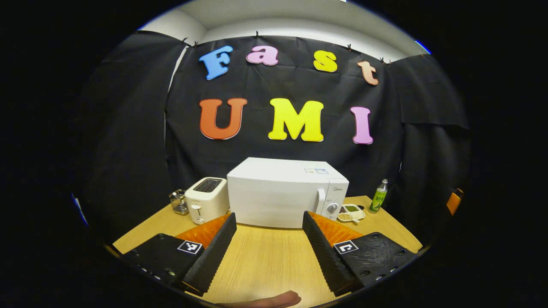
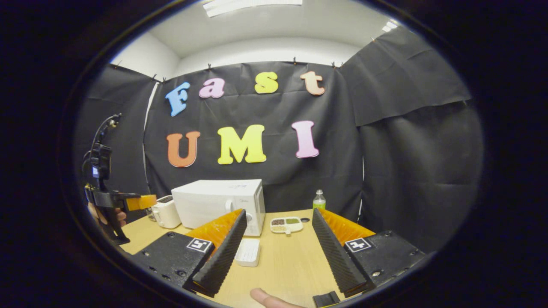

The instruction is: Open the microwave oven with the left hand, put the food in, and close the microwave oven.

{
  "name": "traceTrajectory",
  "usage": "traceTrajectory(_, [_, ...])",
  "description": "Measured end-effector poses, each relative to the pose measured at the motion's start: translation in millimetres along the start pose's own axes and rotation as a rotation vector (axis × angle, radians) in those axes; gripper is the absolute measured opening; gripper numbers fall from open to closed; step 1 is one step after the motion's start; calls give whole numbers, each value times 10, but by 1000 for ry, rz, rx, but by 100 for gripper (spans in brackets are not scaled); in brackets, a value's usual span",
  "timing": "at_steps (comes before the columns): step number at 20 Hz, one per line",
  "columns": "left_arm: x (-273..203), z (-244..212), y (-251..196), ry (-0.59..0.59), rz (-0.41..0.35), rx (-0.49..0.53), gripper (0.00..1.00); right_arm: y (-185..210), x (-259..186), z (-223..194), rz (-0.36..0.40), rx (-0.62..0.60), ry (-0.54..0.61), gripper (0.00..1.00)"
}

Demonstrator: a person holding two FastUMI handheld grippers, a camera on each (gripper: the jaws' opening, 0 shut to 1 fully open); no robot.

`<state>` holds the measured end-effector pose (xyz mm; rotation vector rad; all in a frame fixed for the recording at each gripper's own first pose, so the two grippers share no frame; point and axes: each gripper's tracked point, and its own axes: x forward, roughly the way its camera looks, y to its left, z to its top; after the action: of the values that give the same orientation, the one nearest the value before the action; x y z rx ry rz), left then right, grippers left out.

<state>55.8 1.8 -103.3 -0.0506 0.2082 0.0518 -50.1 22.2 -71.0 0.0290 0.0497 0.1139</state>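
The table (image 1: 265, 261) carries everything, and the microwave oven (image 1: 278, 192) is the landmark at the back of it, against the booth's wall, its door closed. It is a big, rigid white box that looks heavy enough to stay put when the door is pulled. The upright handle (image 1: 320, 201) runs down the door's right edge, just beside the control knobs; that is where I judge the left gripper should take hold, since the smooth door face offers nothing else to grip.

Left of the microwave oven, almost touching it, stands a toaster (image 1: 207, 199), with a small wire basket (image 1: 179, 202) further left. To the right of the microwave oven lies the food: a divided tray (image 2: 286, 224) of small portions, flat on the table. It looks light and stiff but shallow, so tilting could spill the contents; a pinch on its rim or the short tab at its front seems the safest hold. Beyond the tray stands a green bottle (image 2: 319, 200). In front of the microwave oven a small white pad-like object (image 2: 248, 252) lies on the table.

The left gripper (image 1: 269, 244) hovers in front of the microwave oven, fingers spread wide and holding nothing. The right gripper (image 2: 278, 252) is likewise wide apart and empty, aimed toward the tray.
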Motion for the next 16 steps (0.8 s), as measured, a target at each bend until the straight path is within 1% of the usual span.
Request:
traceTrajectory(1, [-167,86,45,-14,10,-7,95,4,-70,61,-6,1,-9,98])
traceTrajectory(2, [-324,163,77,-29,15,-14,95,12,-137,132,-9,-1,-17,91])
traceTrajectory(4, [-613,283,99,-55,27,-3,95,49,-256,241,-9,-12,-32,91])
traceTrajectory(5, [-760,331,101,-68,29,12,95,63,-299,283,-11,-15,-36,98])
traceTrajectory(6, [-895,366,85,-83,26,25,95,82,-349,330,-11,-14,-42,91])
traceTrajectory(7, [-1015,408,62,-101,21,35,95,118,-405,381,-7,-10,-48,91])
traceTrajectory(8, [-1135,414,46,-121,15,37,95,159,-459,424,-1,-6,-55,98])
traceTrajectory(10, [-1396,383,11,-153,-3,21,95,253,-582,470,21,-2,-72,98])
traceTrajectory(11, [-1511,334,-22,-163,-15,12,95,299,-639,495,34,-1,-81,91])
traceTrajectory(12, [-1597,292,-27,-168,-19,12,95,336,-688,521,42,-1,-91,91])
traceTrajectory(13, [-1654,271,-20,-174,-21,24,95,367,-742,528,50,-10,-100,98])
traceTrajectory(14, [-1690,232,-9,-173,-21,41,95,403,-792,541,55,-24,-110,91])
traceTrajectory(15, [-1696,193,1,-172,-21,51,95,438,-822,530,58,-39,-113,91])
traceTrajectory(16, [-1702,159,6,-174,-29,56,95,459,-833,503,58,-49,-107,98])
